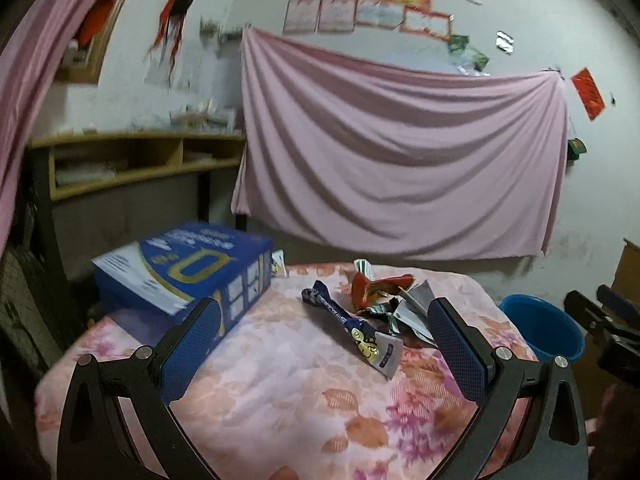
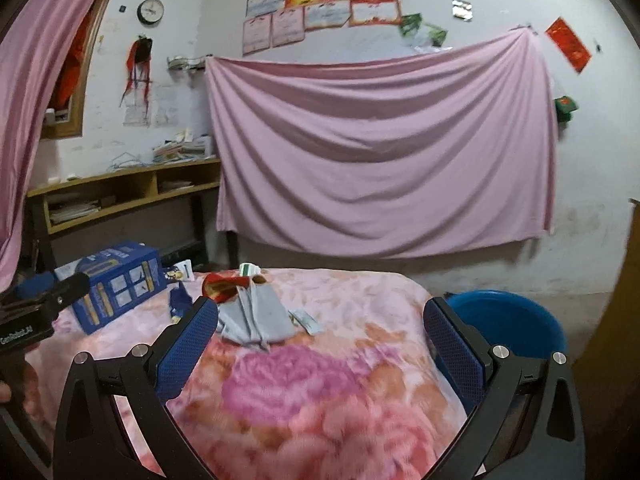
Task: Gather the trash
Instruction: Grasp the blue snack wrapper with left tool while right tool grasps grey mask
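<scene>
Several snack wrappers lie in a loose pile on the floral-covered table point(image 1: 280, 380): a dark blue wrapper point(image 1: 352, 326), a red wrapper point(image 1: 376, 286) and silver ones point(image 1: 412, 308). My left gripper point(image 1: 326, 316) is open and empty, hovering just short of the blue wrapper. In the right wrist view the pile shows as a silver-grey wrapper point(image 2: 256, 316), a red wrapper point(image 2: 224, 286) and a small flat packet point(image 2: 306, 320). My right gripper point(image 2: 320, 316) is open and empty above the table, short of the pile.
A blue bucket point(image 1: 548, 330) stands off the table's right edge; it also shows in the right wrist view point(image 2: 508, 320). A blue carton point(image 1: 188, 272) sits at the table's back left point(image 2: 116, 284). A pink sheet point(image 1: 400, 152) hangs on the wall behind. A wooden shelf point(image 1: 132, 160) stands at left.
</scene>
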Action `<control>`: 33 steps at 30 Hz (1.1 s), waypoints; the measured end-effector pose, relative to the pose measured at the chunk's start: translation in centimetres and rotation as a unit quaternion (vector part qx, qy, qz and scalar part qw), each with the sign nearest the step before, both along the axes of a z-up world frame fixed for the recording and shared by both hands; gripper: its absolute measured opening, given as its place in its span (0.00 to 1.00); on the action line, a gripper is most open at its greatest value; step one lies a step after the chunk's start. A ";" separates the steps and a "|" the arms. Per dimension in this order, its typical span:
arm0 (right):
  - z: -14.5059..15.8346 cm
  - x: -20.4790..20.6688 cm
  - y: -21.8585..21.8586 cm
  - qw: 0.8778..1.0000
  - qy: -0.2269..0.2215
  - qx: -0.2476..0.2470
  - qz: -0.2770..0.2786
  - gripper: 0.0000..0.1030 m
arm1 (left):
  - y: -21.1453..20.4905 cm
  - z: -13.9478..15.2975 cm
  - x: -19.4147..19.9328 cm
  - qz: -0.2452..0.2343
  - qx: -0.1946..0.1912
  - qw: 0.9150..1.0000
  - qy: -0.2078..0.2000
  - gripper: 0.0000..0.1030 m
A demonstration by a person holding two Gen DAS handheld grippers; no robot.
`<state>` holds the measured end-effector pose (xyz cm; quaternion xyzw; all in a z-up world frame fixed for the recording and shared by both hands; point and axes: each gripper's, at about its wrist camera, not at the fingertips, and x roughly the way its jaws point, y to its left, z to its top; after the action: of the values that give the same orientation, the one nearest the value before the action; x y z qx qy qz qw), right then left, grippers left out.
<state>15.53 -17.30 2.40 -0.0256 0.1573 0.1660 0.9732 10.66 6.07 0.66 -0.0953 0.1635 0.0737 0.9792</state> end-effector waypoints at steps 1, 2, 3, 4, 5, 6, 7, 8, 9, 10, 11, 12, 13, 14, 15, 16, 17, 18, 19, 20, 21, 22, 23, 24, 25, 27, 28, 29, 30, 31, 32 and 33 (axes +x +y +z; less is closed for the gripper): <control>-0.1 1.4 0.5 1.000 0.010 -0.002 0.009 1.00 | 0.3 -0.1 0.8 0.001 -0.006 1.000 0.008 0.98; -0.3 2.3 0.8 1.000 0.018 -0.003 0.016 1.00 | 0.6 -0.2 1.5 0.002 -0.011 1.000 0.015 0.98; -0.6 3.7 1.2 0.999 0.031 -0.004 0.024 1.00 | 0.8 -0.3 2.4 0.001 -0.015 1.000 0.024 0.98; -0.8 4.5 1.5 0.999 0.038 -0.005 0.027 1.00 | 0.8 -0.5 3.1 -0.002 -0.016 0.999 0.032 0.98; -1.0 5.6 1.9 0.998 0.044 -0.006 0.035 1.00 | 0.9 -0.5 3.8 -0.005 -0.017 0.999 0.040 0.98; -1.2 6.4 2.2 0.998 0.053 -0.010 0.044 1.00 | 0.9 -0.7 4.6 -0.005 -0.014 0.999 0.052 0.98; -1.4 7.4 2.7 0.996 0.069 -0.018 0.056 1.00 | 0.9 -1.0 5.3 -0.003 -0.010 0.998 0.064 0.98; -1.8 8.4 3.1 0.993 0.086 -0.024 0.074 1.00 | 0.8 -1.3 6.0 -0.004 -0.010 0.997 0.074 0.98; -2.2 9.1 3.4 0.991 0.098 -0.027 0.087 1.00 | 0.9 -1.6 6.8 -0.005 -0.015 0.996 0.086 0.98; -2.6 9.8 3.7 0.989 0.108 -0.029 0.100 1.00 | 1.1 -2.0 7.5 -0.008 -0.023 0.995 0.098 0.97; -3.0 10.6 4.1 0.986 0.121 -0.035 0.112 1.00 | 1.3 -2.3 8.1 -0.011 -0.030 0.993 0.109 0.93; -3.4 11.2 4.5 0.983 0.131 -0.042 0.119 1.00 | 1.5 -2.7 8.8 -0.015 -0.041 0.991 0.123 0.90; -3.8 11.7 4.8 0.981 0.139 -0.049 0.125 1.00 | 1.8 -3.0 9.5 -0.020 -0.053 0.989 0.136 0.81; -4.3 12.4 5.2 0.977 0.154 -0.055 0.134 1.00 | 1.9 -3.3 10.0 -0.025 -0.063 0.987 0.147 0.74; -4.6 13.0 5.6 0.974 0.165 -0.056 0.142 1.00 | 2.1 -3.7 10.6 -0.030 -0.075 0.984 0.159 0.72; -5.0 13.4 5.8 0.971 0.177 -0.054 0.150 0.99 | 2.3 -3.9 11.2 -0.034 -0.086 0.981 0.170 0.67; -5.3 13.9 6.0 0.968 0.190 -0.052 0.157 0.99 | 2.4 -4.1 11.6 -0.039 -0.095 0.979 0.178 0.63; -5.7 14.5 6.2 0.965 0.199 -0.052 0.162 0.99 | 2.5 -4.4 11.9 -0.045 -0.107 0.976 0.186 0.62; -6.1 15.0 6.4 0.962 0.212 -0.050 0.166 0.98 | 2.6 -4.5 12.2 -0.048 -0.115 0.973 0.192 0.62; -6.3 15.3 6.4 0.960 0.220 -0.049 0.168 0.98 | 2.7 -4.6 12.4 -0.050 -0.122 0.971 0.197 0.62; -6.6 15.8 6.5 0.956 0.233 -0.044 0.173 0.98 | 2.6 -4.8 12.7 -0.051 -0.129 0.969 0.204 0.62; -6.7 16.1 6.5 0.953 0.242 -0.041 0.176 0.98 | 2.7 -4.9 12.8 -0.051 -0.133 0.968 0.207 0.62; -6.9 16.4 6.6 0.951 0.249 -0.039 0.179 0.98 | 2.6 -4.9 12.9 -0.052 -0.136 0.967 0.210 0.62; -7.1 16.5 6.6 0.949 0.255 -0.038 0.182 0.95 | 2.6 -5.0 13.0 -0.052 -0.138 0.966 0.214 0.61; -7.2 16.6 6.7 0.947 0.260 -0.038 0.185 0.91 | 2.6 -5.1 13.0 -0.053 -0.140 0.965 0.217 0.56; -7.6 16.7 7.0 0.942 0.270 -0.040 0.194 0.80 | 2.5 -5.2 13.2 -0.056 -0.145 0.962 0.227 0.47; -7.7 16.7 7.2 0.941 0.273 -0.040 0.197 0.75 | 2.4 -5.2 13.1 -0.060 -0.147 0.960 0.229 0.44; -7.8 16.7 7.3 0.939 0.278 -0.038 0.201 0.73 | 2.4 -5.1 13.0 -0.062 -0.148 0.960 0.229 0.44; -7.8 16.7 7.3 0.937 0.281 -0.036 0.205 0.67 | 2.3 -5.1 13.0 -0.062 -0.147 0.960 0.228 0.43; -7.9 16.6 7.3 0.935 0.285 -0.033 0.209 0.59 | 2.2 -4.9 12.9 -0.065 -0.149 0.960 0.227 0.40; -8.1 16.5 7.4 0.932 0.292 -0.032 0.212 0.56 | 2.1 -4.8 12.9 -0.068 -0.151 0.959 0.228 0.34; -8.3 16.5 7.5 0.930 0.299 -0.032 0.212 0.52 | 2.1 -4.8 12.9 -0.072 -0.156 0.958 0.228 0.31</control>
<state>32.01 -9.85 -5.88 -0.0389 0.4374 0.3628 0.8219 23.52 8.21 -4.11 -0.2159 0.3986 -0.0033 0.8913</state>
